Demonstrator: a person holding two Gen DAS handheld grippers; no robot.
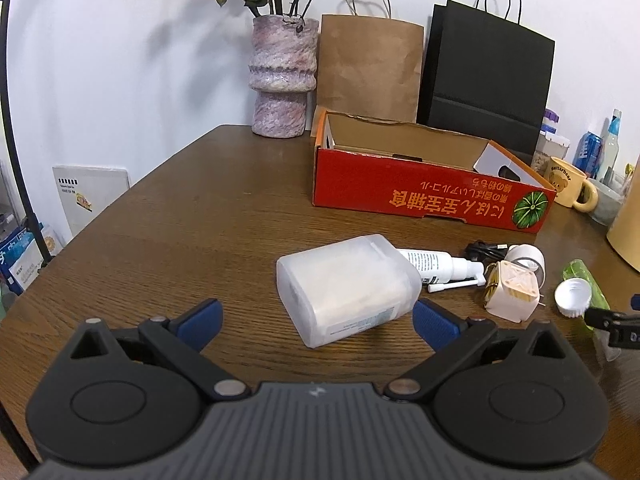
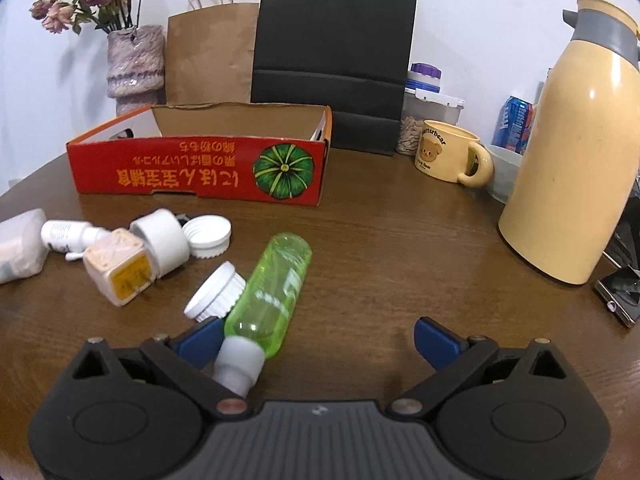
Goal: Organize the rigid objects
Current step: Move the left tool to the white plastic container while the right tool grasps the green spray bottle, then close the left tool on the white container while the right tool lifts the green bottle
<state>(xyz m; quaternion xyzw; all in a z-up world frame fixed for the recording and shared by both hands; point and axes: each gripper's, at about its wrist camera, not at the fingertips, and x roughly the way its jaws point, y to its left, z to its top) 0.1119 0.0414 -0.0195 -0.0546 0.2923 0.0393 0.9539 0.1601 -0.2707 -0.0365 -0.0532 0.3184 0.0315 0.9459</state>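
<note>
Item 1, left gripper point(image 1: 316, 322): jaws spread wide, hovering low and level over the surface point(image 1: 180, 220), holding nothing. The frosted plastic case point(image 1: 346, 288) lies flat just ahead at 12 o'clock, its near corner between the blue pads point(image 1: 434, 324). Judged light, stiff and slick-walled; best pinched across its short sides, squarely, or it may twist out.

Item 2, right gripper point(image 2: 318, 336): jaws spread wide, low and level, nothing pinched. The green bottle point(image 2: 272, 292) lies on its side at 11 o'clock, white neck beside the left pad, body angled away. Judged light, thin-walled, apt to roll; take it mid-body across the width.

Item 3, loose pieces at 10 o'clock in the right view: ribbed white cap point(image 2: 216, 290) touching the bottle; cream plug adapter point(image 2: 116, 270); white cylinder point(image 2: 162, 242); wide lid point(image 2: 208, 234); spray bottle point(image 2: 66, 234). All small and rigid; the caps look slippery.

Item 4, red cardboard box point(image 2: 196, 172), 11 o'clock, farther back, open-topped; the likely destination.

Item 5, background: bear mug point(image 2: 448, 152), cream thermos point(image 2: 576, 152), paper bags, vase.
</note>
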